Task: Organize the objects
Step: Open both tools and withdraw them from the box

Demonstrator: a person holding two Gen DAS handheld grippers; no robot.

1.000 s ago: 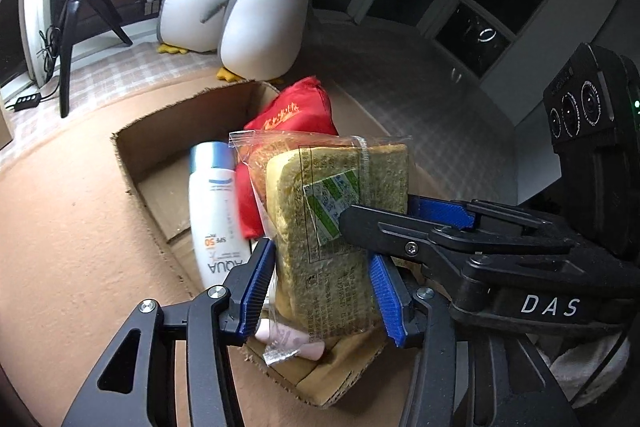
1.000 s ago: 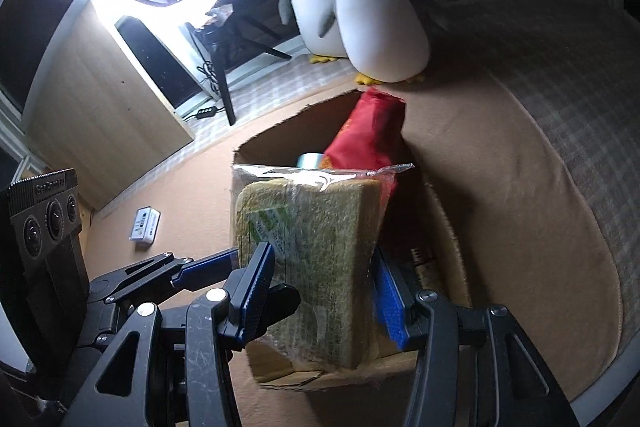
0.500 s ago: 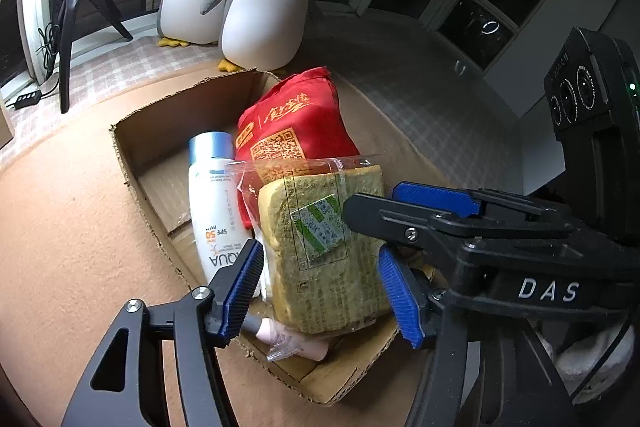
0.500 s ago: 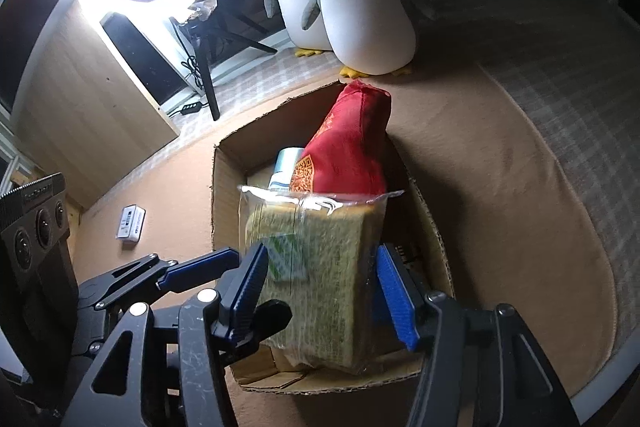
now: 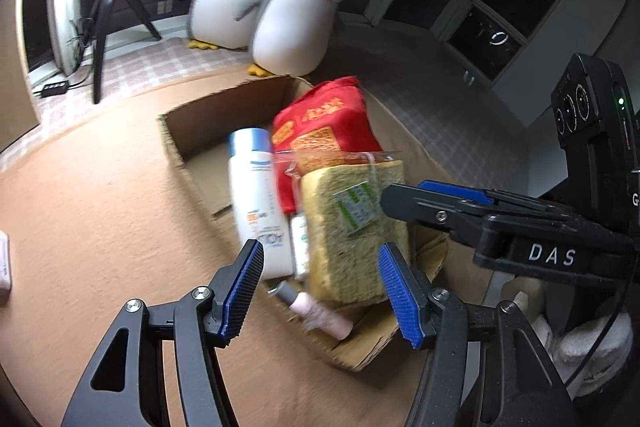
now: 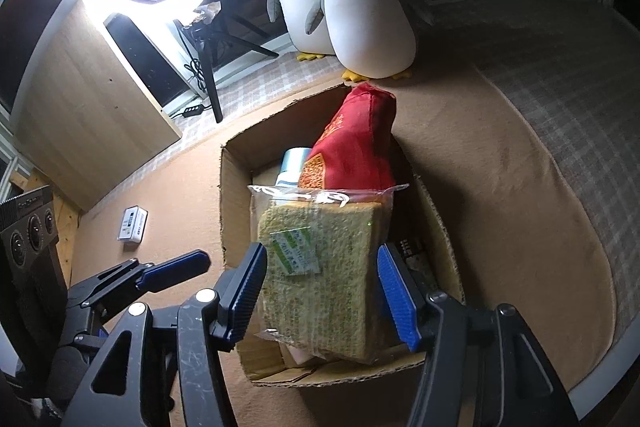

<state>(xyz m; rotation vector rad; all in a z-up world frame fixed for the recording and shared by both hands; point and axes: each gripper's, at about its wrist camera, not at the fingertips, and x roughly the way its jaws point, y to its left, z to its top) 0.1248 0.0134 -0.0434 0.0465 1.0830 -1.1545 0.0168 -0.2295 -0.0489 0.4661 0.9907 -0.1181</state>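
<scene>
At centre frame the bagged bread [image 6: 320,271] stands upright in the near end of the cardboard box [image 6: 234,195], bracketed by the right gripper [image 6: 322,293] with jaws wide and no visible pinch, while the left gripper [image 5: 320,293] gapes empty beside it.

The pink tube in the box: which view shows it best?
Left wrist view: the pink tube lies exposed beside the bagged bread. In the right wrist view, the bread hides nearly all of it.
</scene>
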